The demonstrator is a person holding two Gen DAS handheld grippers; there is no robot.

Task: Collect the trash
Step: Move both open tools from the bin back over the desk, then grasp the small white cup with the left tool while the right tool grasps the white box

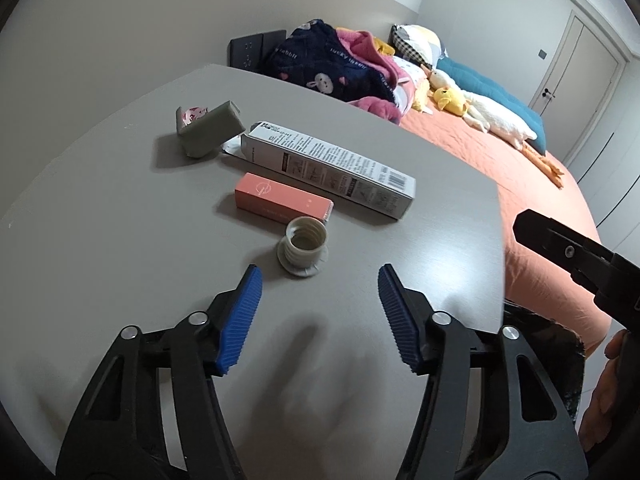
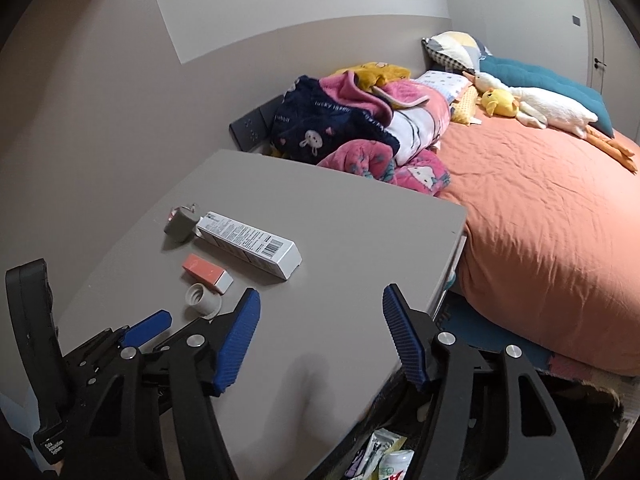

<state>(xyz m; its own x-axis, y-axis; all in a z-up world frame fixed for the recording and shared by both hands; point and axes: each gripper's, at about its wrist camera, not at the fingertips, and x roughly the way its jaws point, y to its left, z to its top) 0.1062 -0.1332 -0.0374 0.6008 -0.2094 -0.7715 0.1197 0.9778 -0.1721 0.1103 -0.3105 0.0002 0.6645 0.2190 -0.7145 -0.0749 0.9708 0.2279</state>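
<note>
The left gripper [image 1: 320, 280] hangs over the grey table [image 1: 100, 280] with its jaws partly apart and nothing between the blue pads. Straight ahead of it, just beyond the tips and a touch left of their midline, stands the ribbed cup [image 1: 304, 249], upright, mouth up, so it has no long axis to line up with. Touching the cup's far side lies the pink box [image 1: 283, 199], and beyond that the long white box [image 1: 332, 170]; both run from far left to near right, askew to the line of the jaws. The grey box [image 1: 208, 130] sits at the far left end. The right gripper [image 2: 320, 308], also partly apart and empty, hovers nearer the table's right edge, with the cup well off to its left. By my reading the left gripper is the nearer one, and the cup is its likely first pick; a short push forward should straddle it. Wrappers [image 2: 384, 456] show below the table's near edge, perhaps where the trash goes.
</note>
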